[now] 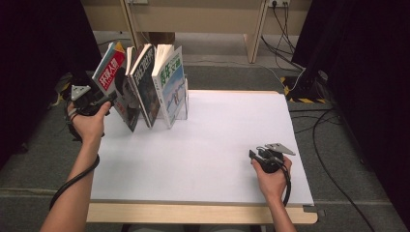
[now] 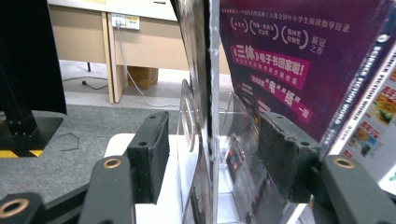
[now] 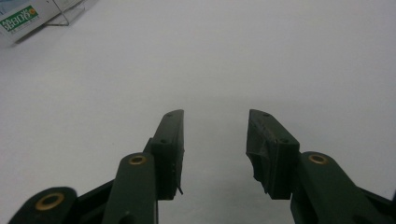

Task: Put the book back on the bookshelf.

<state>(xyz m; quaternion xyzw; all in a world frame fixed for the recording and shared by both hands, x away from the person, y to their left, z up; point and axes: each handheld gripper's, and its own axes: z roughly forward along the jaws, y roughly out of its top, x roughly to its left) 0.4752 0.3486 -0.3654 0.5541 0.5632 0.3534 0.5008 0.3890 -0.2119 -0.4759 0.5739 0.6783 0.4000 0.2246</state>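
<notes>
White tabletop [image 1: 208, 159], back-left corner: three magazines leaning in a clear acrylic rack [image 2: 233, 140], covers outward for display. Left gripper [image 1: 112, 98] straddles the red-covered magazine [image 1: 112, 67], jaws wide, pads apparently clear, likely after seating it. Right gripper [image 1: 256, 157] rests idle at the near right, jaws apart, empty.

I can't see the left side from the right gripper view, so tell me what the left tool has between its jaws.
Observer: The left tool straddles the edge of a thin magazine and a clear panel. Its pads stand apart from them, not pressing.
Operator: Say where that tool is on the table.
Observer: At the far left of the table, against the leftmost of three books leaning in a clear stand.
Operator: Report which way they lean.
Observer: All three tilt left, with their tops toward the left hand.
</notes>
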